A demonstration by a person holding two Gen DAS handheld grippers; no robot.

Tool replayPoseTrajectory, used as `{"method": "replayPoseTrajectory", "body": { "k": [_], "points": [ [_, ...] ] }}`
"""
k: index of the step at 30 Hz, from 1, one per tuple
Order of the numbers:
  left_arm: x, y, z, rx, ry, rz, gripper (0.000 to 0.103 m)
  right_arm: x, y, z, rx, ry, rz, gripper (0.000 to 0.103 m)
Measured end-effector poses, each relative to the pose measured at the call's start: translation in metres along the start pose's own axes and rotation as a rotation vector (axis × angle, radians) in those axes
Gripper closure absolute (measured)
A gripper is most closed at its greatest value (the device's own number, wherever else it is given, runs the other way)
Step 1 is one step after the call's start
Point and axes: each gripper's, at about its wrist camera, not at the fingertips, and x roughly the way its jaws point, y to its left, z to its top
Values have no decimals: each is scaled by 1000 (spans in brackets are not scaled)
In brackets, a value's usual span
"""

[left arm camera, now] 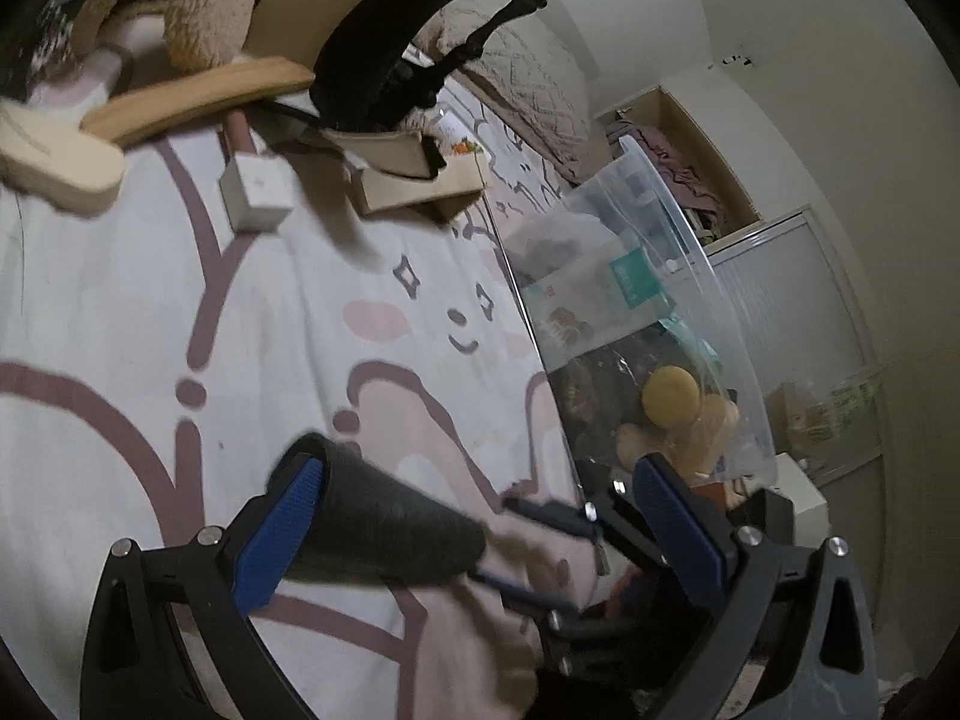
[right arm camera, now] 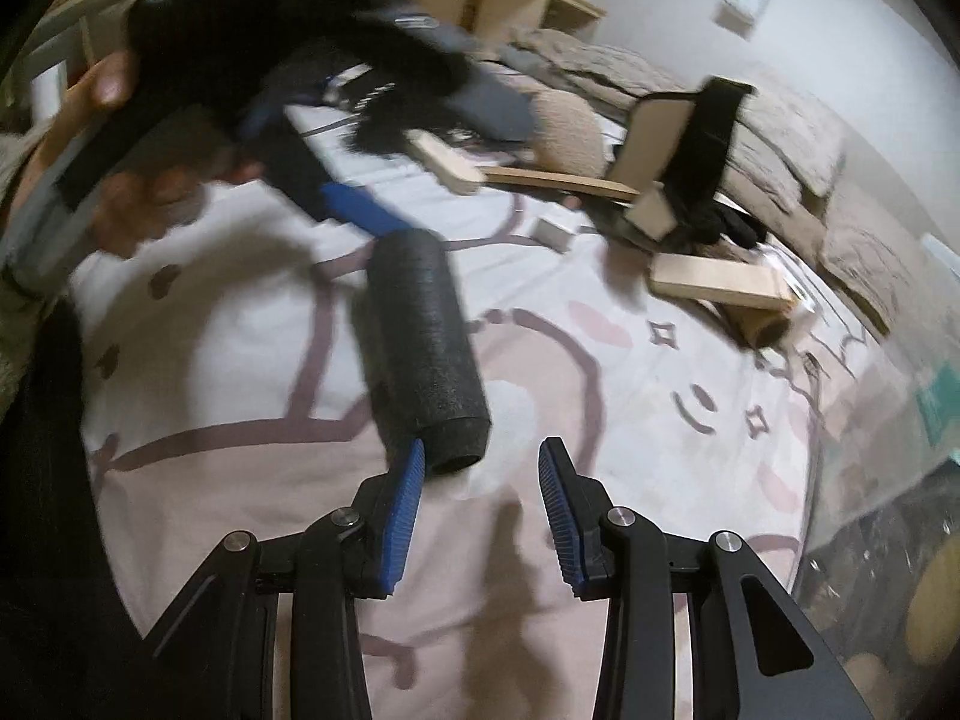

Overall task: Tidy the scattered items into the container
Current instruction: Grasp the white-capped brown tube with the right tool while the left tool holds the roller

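A black foam roller (left arm camera: 384, 528) lies across the patterned bedsheet (left arm camera: 150, 300). My left gripper (left arm camera: 480, 465) stands wide open; the roller leans against its left pad only, and the right pad is apart from it. In the right wrist view the roller (right arm camera: 420, 348) runs from the left gripper's blurred blue finger (right arm camera: 360, 213) down to beside my right gripper (right arm camera: 482, 447). The right gripper's jaws are open with only sheet between them; the roller's end sits just outside its left fingertip. The clear plastic bin (left arm camera: 690, 252) stands at the bed's right side, with several items inside.
Wooden blocks (left arm camera: 420, 180), a white box (left arm camera: 255, 195), a black-strapped stand (left arm camera: 384, 60), a flat wooden piece (left arm camera: 198, 99) and a plush toy (left arm camera: 198, 6) lie at the far end of the bed. A person's hand (right arm camera: 102, 84) holds the left gripper. A cabinet (left arm camera: 798, 312) stands behind the bin.
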Motion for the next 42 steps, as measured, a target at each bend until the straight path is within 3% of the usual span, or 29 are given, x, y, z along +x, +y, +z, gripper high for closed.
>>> {"method": "replayPoseTrajectory", "body": {
  "k": [4, 10, 15, 17, 21, 25, 34, 42],
  "points": [
    [5, 2, -7, -20, 35, 35, 0, 5, -14, 1, 61, 8, -53, 62],
    [9, -2, -12, -22, 56, 29, 4, 15, -30, -2, 127, 34, -89, 62],
    [6, -1, -16, -18, 50, 74, 24, 20, -40, -6, 193, 67, -108, 62],
    [6, 0, -16, -16, 48, 82, 36, 20, -47, -8, 230, 72, -113, 62],
    [6, -5, -17, 25, 59, 78, 45, 19, -59, -11, 300, 71, -119, 62],
    [10, -14, -20, 80, 72, 101, 62, 16, -68, -4, 341, 64, -149, 62],
    [22, -11, -25, 102, 81, 175, 80, 16, -95, 40, 446, -3, -36, 62],
    [27, -15, -26, 105, 75, 155, 83, 41, -95, 84, 451, 4, 69, 62]
  ]
}}
